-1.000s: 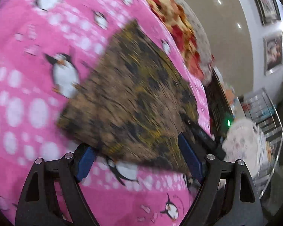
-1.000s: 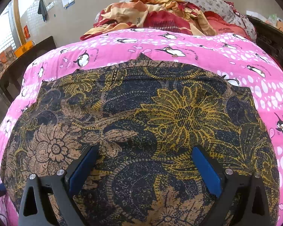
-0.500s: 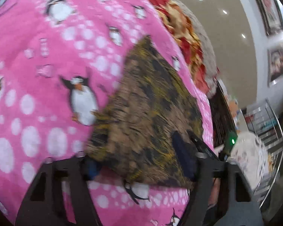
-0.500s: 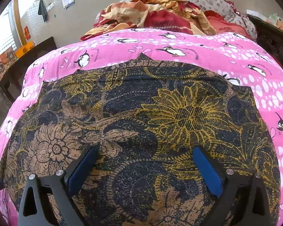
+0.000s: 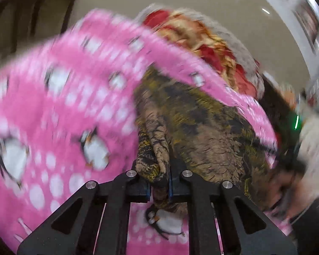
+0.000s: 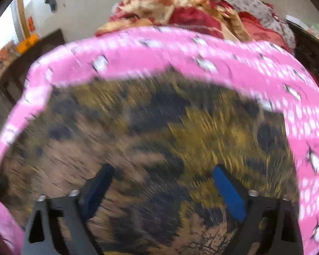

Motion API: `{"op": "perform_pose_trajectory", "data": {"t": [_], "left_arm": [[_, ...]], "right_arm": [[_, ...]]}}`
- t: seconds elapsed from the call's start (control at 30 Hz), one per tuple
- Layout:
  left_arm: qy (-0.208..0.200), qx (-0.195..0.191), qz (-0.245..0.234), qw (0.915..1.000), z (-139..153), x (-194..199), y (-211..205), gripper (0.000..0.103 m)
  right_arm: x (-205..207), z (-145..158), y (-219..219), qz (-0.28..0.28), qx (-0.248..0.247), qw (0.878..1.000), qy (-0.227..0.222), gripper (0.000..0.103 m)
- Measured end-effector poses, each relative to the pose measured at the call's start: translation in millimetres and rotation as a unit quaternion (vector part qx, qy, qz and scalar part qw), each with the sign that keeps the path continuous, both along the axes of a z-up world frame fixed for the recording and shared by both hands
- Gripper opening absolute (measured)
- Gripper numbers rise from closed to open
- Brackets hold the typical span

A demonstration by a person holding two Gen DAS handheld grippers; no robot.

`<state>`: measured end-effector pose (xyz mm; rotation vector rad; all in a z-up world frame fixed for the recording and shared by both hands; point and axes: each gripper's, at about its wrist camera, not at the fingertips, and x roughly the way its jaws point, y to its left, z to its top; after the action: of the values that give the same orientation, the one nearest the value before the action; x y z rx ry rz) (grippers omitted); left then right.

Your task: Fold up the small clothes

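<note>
Left tool (image 5: 159, 188) closing, pinching a bunched edge of the floral cloth (image 5: 202, 131) on the pink penguin bedsheet (image 5: 53, 116). Right tool (image 6: 161, 189) wide, closing, nothing clamped. Risk: thin pinch slips during lift; bedsheet snagged too.

The patterned garment (image 6: 159, 140) lies spread on the penguin-print bedsheet (image 6: 202, 51) covering the bed. In the right wrist view the sheet borders the garment from 9 o'clock over 12 to 3 o'clock. A heap of crumpled bedding (image 6: 193, 10) sits behind the sheet at 12 o'clock. The right tongs (image 6: 161, 189) stand over the garment at 6 o'clock, jaws closing, one on either side of flat cloth. In the left wrist view the left tongs (image 5: 159, 189) sit at 6 o'clock, closing on a bunched edge of the garment (image 5: 193, 127); the sheet (image 5: 59, 114) lies at 9 o'clock, the bedding (image 5: 204, 40) at 1 o'clock.
</note>
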<state>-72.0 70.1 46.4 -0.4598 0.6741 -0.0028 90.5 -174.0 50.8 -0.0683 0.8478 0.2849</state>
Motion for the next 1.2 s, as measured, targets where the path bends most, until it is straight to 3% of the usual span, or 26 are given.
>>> {"op": "perform_pose_trajectory", "data": {"t": [0.07,0.13,0.27,0.4,0.6,0.7,0.77,0.87,1.03,1.2], "left_arm": [[-0.034,0.049,-0.023,0.998,12.0,1.6,-21.7,0.009],[-0.055,0.069,-0.045,0.9951,19.6,4.2,-36.4,0.009],[-0.089,0.087,-0.088,0.9883,30.1,6.6,-61.2,0.008],[-0.102,0.095,-0.117,0.9832,38.1,10.4,-77.6,0.008],[-0.104,0.085,-0.141,0.9808,40.5,15.0,-84.3,0.008],[-0.105,0.083,-0.147,0.98,43.1,15.9,-86.5,0.008],[-0.108,0.084,-0.15,0.9792,46.5,12.4,-89.2,0.008],[-0.112,0.081,-0.155,0.9782,51.2,10.6,-90.7,0.008],[-0.128,0.067,-0.193,0.9706,65.3,7.8,-112.1,0.008],[-0.134,0.067,-0.262,0.9533,70.7,8.8,-171.0,0.008]], "right_arm": [[7.0,31.4,8.2,0.025,0.051,0.998,-0.008,0.091],[19.8,54.7,22.4,0.061,0.096,0.994,0.005,0.091],[55.7,78.5,72.7,0.158,0.162,0.97,0.083,0.091],[82.9,80.8,135.5,0.221,0.147,0.95,0.162,0.09],[102.2,71.1,193.2,0.222,0.072,0.948,0.218,0.083],[109.0,62.5,215.1,0.217,0.006,0.949,0.23,0.059],[115.6,54.3,221.8,0.201,-0.04,0.949,0.24,0.026],[118.2,54.9,214.4,0.189,-0.069,0.954,0.223,0.01],[118.8,75.2,163.0,0.179,-0.03,0.962,0.205,0.009],[107.7,88.8,72.8,0.154,-0.019,0.967,0.204,0.009]]}}
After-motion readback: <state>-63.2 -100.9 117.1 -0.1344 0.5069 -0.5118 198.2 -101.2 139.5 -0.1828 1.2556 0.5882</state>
